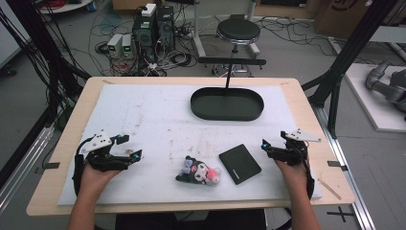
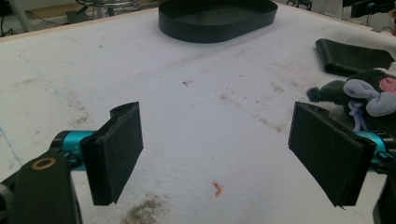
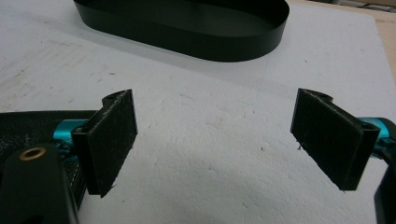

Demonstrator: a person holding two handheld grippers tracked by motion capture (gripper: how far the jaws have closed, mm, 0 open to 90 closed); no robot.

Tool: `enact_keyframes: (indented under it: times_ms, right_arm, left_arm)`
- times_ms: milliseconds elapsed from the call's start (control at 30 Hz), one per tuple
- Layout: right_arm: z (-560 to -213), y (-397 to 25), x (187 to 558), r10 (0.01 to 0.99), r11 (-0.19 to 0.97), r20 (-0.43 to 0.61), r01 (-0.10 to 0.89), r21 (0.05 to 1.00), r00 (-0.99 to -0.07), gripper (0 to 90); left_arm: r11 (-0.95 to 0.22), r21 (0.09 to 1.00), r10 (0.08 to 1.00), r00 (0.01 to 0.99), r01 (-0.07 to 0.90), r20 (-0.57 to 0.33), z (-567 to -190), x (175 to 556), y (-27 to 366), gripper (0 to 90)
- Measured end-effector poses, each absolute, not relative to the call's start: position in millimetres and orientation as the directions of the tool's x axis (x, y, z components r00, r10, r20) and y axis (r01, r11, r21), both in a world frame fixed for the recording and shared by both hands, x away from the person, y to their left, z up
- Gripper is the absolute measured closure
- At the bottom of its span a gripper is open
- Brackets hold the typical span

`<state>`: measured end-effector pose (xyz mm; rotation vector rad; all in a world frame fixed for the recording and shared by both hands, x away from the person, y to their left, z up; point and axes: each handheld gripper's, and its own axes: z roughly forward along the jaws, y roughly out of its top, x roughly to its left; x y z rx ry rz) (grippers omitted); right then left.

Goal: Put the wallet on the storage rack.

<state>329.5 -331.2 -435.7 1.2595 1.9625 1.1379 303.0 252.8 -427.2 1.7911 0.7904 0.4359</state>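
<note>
Grippers resting apart: left gripper [image 1: 128,147] and right gripper [image 1: 273,142], jaws spread (both empty). Plush toy [image 1: 198,171] is lying beside black wallet [image 1: 240,164].

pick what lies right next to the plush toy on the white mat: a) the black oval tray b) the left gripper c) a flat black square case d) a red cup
c, the flat black case lies just to the right of the plush toy, while the black oval tray sits apart at the far side of the mat.
</note>
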Motion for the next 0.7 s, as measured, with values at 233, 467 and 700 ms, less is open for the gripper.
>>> enact_keyframes:
  times_ms: [233, 467, 700]
  right_arm:
    - [-438.7, -337.8, 323.2, 0.909, 0.187, 0.027, 0.463, 0.866, -0.417, 14.9]
    - [-433.9, -342.6, 309.5, 0.916, 0.168, 0.03, 0.453, 0.876, -0.399, 14.9]
    - [-432.2, -347.8, 300.3, 0.919, 0.17, 0.024, 0.449, 0.877, -0.395, 14.9]
  left_arm:
    - [-0.191, 0.927, 0.678, 0.726, 0.322, -0.113, -423.5, 309.6, 244.8, 17.8]
    - [-0.22, 0.926, 0.63, 0.769, 0.306, -0.105, -416.3, 317.2, 221.5, 17.8]
    - [-0.25, 0.922, 0.595, 0.798, 0.296, -0.095, -404.8, 327.8, 196.2, 17.8]
